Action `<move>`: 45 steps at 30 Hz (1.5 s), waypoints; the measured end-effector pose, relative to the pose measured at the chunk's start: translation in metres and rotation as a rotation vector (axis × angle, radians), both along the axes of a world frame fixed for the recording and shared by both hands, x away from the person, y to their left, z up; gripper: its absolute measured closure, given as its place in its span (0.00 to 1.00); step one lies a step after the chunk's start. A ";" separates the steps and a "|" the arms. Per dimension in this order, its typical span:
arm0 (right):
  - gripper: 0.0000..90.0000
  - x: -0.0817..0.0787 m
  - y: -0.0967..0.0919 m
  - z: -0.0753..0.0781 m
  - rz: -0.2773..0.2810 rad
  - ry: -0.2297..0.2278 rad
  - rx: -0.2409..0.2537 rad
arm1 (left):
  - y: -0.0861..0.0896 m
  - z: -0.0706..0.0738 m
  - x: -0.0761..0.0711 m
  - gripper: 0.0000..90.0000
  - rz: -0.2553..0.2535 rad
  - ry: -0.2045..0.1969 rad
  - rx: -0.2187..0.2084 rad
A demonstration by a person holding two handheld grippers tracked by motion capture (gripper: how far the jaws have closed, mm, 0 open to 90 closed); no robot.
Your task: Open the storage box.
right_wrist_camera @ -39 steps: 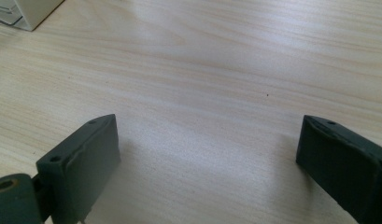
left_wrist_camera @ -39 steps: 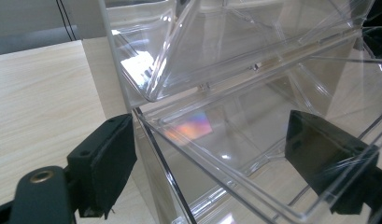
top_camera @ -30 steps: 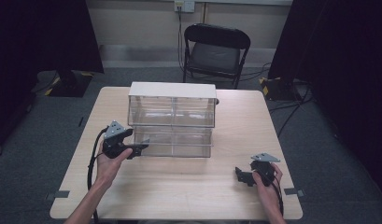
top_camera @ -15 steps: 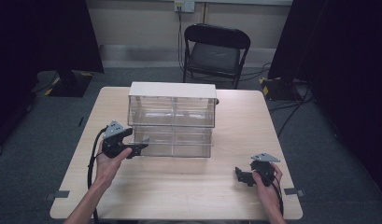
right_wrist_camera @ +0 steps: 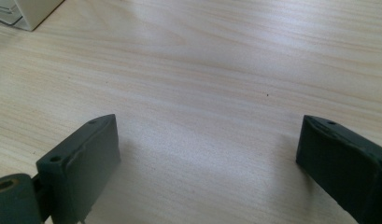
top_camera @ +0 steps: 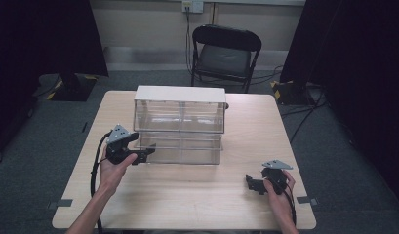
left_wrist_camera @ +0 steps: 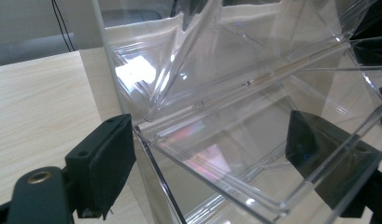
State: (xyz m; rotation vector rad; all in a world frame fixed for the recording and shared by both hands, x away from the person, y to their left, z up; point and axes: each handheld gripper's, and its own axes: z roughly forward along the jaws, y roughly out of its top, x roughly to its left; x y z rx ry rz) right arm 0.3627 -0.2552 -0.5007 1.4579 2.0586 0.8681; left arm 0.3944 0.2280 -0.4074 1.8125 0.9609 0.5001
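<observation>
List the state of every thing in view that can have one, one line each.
Clear drawer cabinet: upright on the table, white top on.
Lower left drawer: pulled partly out, empty, one wall between the left gripper's jaws.
Left gripper: open, jaws astride the drawer's wall.
Right gripper: open, low over bare table, holding nothing.
Folding chair: unfolded, unoccupied, behind the table.

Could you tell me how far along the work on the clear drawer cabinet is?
Early. The left gripper has open jaws straddling the pulled-out lower-left drawer of the clear drawer cabinet. The right gripper rests open on the table. Nothing is gripped yet.
</observation>
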 end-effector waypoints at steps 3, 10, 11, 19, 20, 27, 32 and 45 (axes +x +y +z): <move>0.06 0.000 0.000 0.000 0.000 0.000 0.000 | 0.000 0.001 0.001 0.17 0.003 -0.003 -0.005; 0.06 0.000 0.000 0.000 0.000 0.000 0.000 | 0.002 0.003 0.002 0.17 0.001 0.000 -0.001; 0.06 0.000 0.000 0.000 0.000 0.000 0.000 | 0.002 0.003 0.002 0.17 0.001 0.000 -0.001; 0.06 0.000 0.000 0.000 0.000 0.000 0.000 | -0.001 0.005 0.003 0.17 -0.004 0.007 -0.015; 0.06 0.000 0.000 0.000 0.000 0.000 0.000 | -0.001 0.005 0.003 0.17 -0.004 0.007 -0.015; 0.06 0.000 0.000 0.000 0.000 0.000 0.000 | 0.000 0.007 0.003 0.17 0.009 -0.007 -0.031; 0.06 0.000 0.000 0.000 0.000 0.001 0.001 | -0.003 0.010 0.003 0.17 0.008 -0.023 -0.007; 0.06 0.000 0.000 0.000 0.000 0.000 0.000 | -0.005 0.019 0.004 0.16 0.013 -0.036 -0.027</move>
